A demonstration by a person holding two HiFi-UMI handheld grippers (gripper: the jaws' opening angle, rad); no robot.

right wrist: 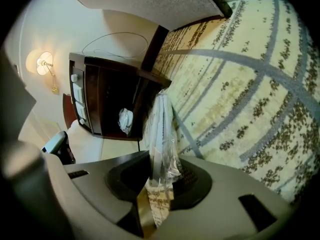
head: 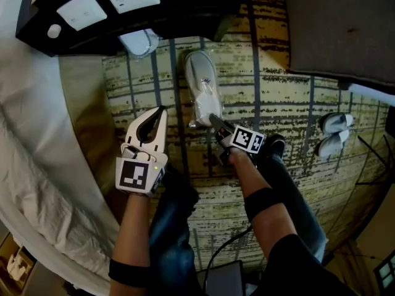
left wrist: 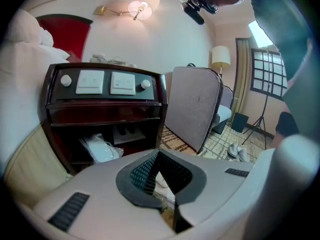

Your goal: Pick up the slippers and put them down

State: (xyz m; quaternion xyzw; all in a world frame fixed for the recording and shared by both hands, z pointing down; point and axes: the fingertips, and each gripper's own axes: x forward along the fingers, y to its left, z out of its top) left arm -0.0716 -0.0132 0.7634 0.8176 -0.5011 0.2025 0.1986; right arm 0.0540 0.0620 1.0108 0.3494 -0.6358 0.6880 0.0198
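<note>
- Slippers (head: 202,91), a white pair sealed in clear plastic, sit out over the patterned carpet (head: 284,103), in front of the dark bedside cabinet (left wrist: 100,115) at the far side
- The right gripper (head: 214,121) has its fingers clamped on the near end of the wrapper, so the pack sticks out edge-on away from the person; I cannot tell whether its far end touches the carpet
- Pinching the thin wrapper edge looks like the easy grip, since the pack is flat
- The left gripper (head: 162,111) hangs just left of the pack with its fingers together and nothing in them, seemingly kept clear
- A loose pair (head: 335,132) lies well apart on the right
- My guess is the setting-down comes next
</note>
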